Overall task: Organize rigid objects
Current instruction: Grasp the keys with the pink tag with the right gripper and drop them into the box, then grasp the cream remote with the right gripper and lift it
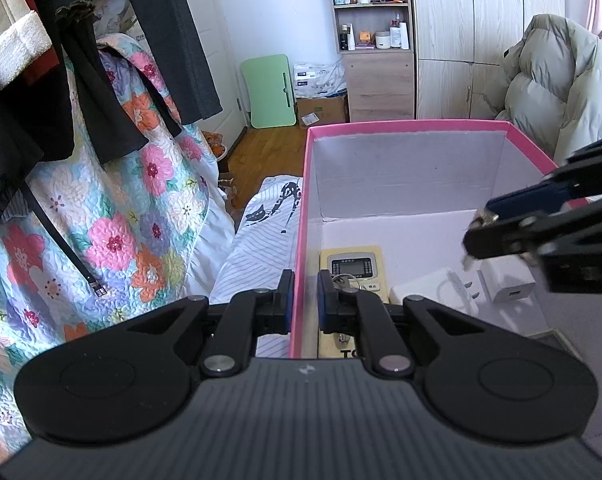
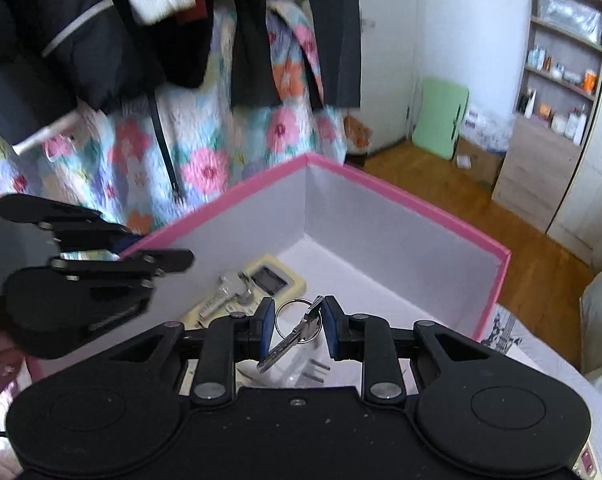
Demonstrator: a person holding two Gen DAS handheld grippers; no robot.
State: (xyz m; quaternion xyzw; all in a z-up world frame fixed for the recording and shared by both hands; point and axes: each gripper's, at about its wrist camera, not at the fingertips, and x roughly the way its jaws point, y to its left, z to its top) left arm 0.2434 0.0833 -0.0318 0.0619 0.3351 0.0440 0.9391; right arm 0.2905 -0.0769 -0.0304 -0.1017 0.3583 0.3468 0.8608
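Note:
A pink box (image 1: 303,216) with a white inside sits on the bed; it also shows in the right wrist view (image 2: 385,184). My left gripper (image 1: 305,300) is shut on the box's left wall, one finger on each side of it. In the box lie a cream remote (image 1: 351,266), a set of keys (image 2: 231,286) on the remote, and white chargers (image 1: 505,284). My right gripper (image 2: 295,326) is above the box floor, its jaws apart. A key on a ring (image 2: 297,330) hangs between them, touching the right pad. The right gripper also shows in the left wrist view (image 1: 481,232).
A floral quilt (image 1: 113,216) and dark clothes (image 1: 81,80) hang to the left. A striped cat-print sheet (image 1: 257,248) covers the bed. A grey puffer coat (image 1: 561,80) lies at the right. A shelf unit (image 1: 369,12), a green board (image 1: 269,92) and cardboard boxes stand on the wood floor.

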